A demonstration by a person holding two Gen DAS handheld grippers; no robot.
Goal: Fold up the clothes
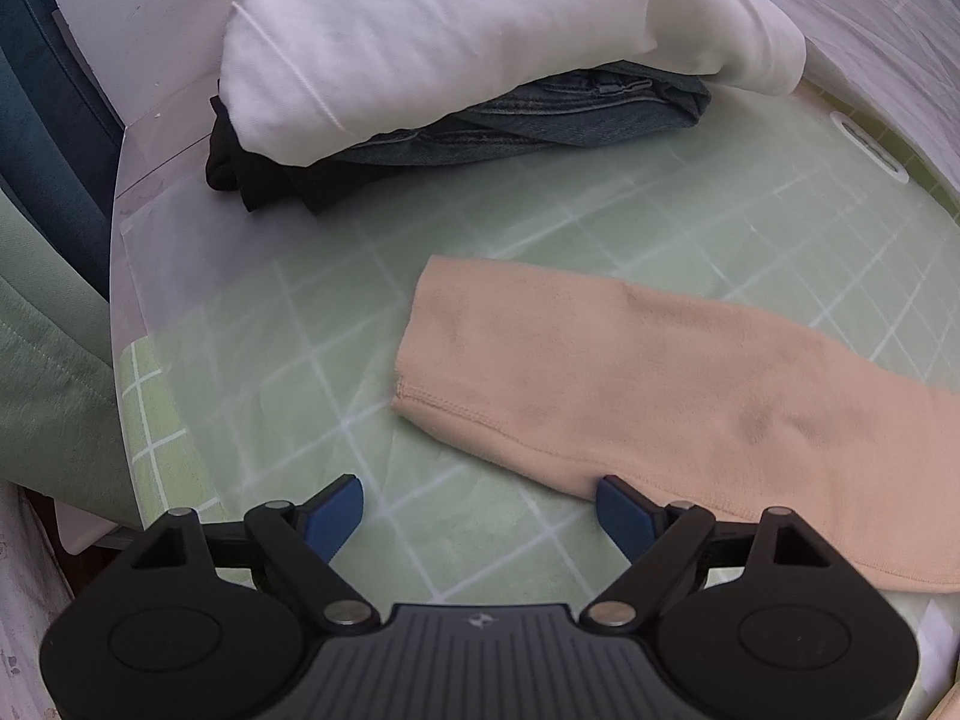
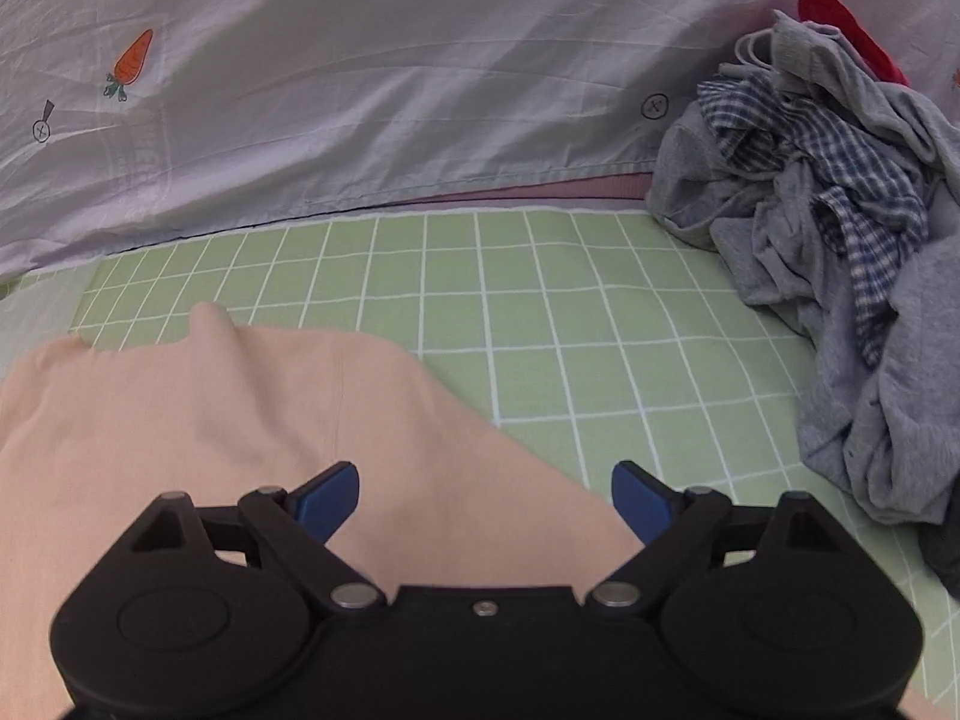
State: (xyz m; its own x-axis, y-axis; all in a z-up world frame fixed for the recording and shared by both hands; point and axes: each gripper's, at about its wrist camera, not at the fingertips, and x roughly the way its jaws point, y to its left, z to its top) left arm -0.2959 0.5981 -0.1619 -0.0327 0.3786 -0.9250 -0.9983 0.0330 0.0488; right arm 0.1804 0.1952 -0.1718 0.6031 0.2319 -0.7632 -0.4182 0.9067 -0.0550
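Note:
A peach garment lies flat on the green checked sheet; its sleeve [image 1: 630,372] stretches across the left wrist view, cuff end to the left. My left gripper [image 1: 480,504] hangs open just above the sheet, its right blue pad [image 1: 624,510] at the sleeve's lower hem, with nothing between the jaws. In the right wrist view the garment's body [image 2: 252,414] fills the lower left. My right gripper [image 2: 486,498] is open over the garment's slanting edge and grips nothing.
A stack of folded clothes sits at the back left: a white piece [image 1: 432,30] on top of jeans [image 1: 540,120] and a black item [image 1: 252,174]. A heap of unfolded grey and blue-checked clothes [image 2: 828,228] lies right. A pale carrot-print cover [image 2: 360,90] borders the sheet [image 2: 540,300].

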